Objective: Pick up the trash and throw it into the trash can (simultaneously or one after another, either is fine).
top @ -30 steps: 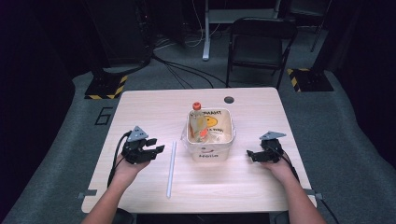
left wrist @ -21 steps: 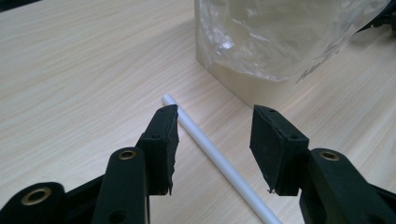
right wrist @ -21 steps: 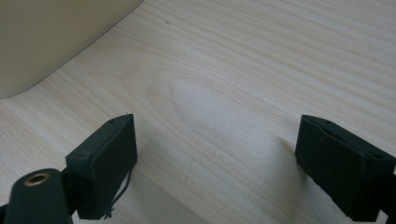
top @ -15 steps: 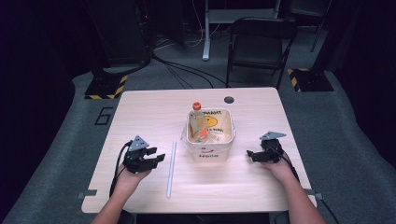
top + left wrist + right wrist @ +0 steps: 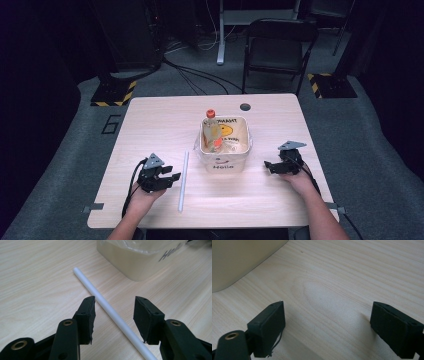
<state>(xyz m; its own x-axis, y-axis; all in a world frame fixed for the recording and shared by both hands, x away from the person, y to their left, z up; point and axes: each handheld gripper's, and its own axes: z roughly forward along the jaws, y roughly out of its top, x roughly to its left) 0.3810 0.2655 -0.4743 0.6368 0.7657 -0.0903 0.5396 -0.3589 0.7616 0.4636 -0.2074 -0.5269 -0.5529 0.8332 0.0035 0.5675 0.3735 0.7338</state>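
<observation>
The left gripper [image 5: 113, 315] straddles the white tube [image 5: 110, 311] with jaws wide (no pad touching), bare table [image 5: 150, 120] to its left. The right gripper [image 5: 272, 167] gapes empty beside the tub [image 5: 225, 162].

High view: from above the person's side of the table [image 5: 150, 120], facing forward and down; far enough to take in the chair [image 5: 277, 47] and floor beyond.
Left gripper view: low and close to the tabletop, looking along its jaws.
Right gripper view: very close, almost skimming the wood.
Shared: the white tub [image 5: 224, 145] [image 5: 135, 260] [image 5: 239, 260], and the white tube [image 5: 183, 180] [image 5: 112, 312] beside it.
</observation>
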